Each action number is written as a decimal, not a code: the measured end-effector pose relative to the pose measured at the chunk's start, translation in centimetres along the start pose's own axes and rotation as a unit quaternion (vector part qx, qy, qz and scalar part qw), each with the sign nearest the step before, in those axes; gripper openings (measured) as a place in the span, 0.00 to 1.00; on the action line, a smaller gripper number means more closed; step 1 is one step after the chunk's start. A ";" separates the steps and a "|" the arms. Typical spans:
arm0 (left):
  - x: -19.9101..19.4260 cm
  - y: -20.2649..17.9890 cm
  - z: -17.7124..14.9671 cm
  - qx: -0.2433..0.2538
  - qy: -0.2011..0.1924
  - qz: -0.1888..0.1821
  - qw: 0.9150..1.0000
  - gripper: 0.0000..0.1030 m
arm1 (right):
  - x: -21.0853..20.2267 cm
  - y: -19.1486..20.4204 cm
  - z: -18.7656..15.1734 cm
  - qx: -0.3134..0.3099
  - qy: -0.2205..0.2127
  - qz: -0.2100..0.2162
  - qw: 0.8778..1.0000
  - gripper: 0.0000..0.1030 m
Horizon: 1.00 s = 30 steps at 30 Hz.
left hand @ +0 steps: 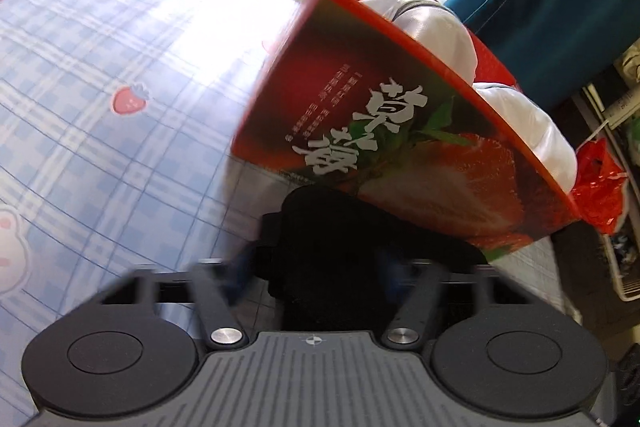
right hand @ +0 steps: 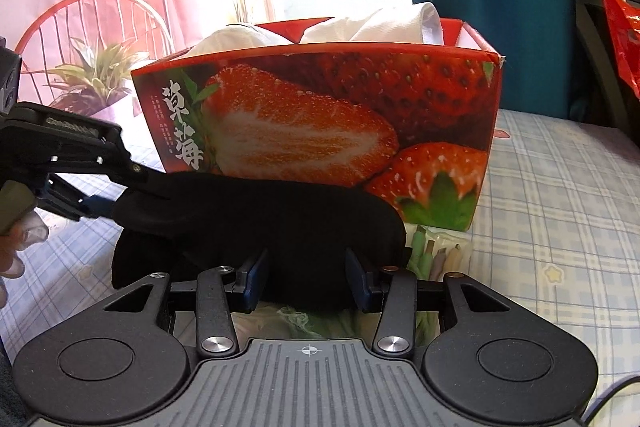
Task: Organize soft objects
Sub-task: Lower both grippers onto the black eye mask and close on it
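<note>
Both grippers, left [right hand: 116,205] and right [right hand: 306,277], have jaws clamped on black cloth [right hand: 256,215] before strawberry box [right hand: 320,123] on bed [right hand: 560,211].

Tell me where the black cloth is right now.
In the right wrist view the black cloth hangs just in front of the strawberry box, above the checked bedsheet, held between the right gripper and the left gripper.
</note>
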State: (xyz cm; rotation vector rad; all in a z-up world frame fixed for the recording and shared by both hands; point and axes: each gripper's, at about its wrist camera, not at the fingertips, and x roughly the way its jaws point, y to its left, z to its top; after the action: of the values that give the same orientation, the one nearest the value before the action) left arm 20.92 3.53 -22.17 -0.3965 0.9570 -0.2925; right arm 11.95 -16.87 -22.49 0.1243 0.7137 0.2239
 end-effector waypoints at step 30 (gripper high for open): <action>-3.0 1.7 -6.5 0.047 -0.062 -0.002 0.997 0.24 | -0.4 -3.6 2.2 0.149 -0.012 0.060 0.987 0.19</action>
State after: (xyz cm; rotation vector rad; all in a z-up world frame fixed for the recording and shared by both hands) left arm 13.94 5.01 -24.08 -0.3272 0.8168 -0.3121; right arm 13.68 -20.58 -21.30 0.4546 0.7124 0.2290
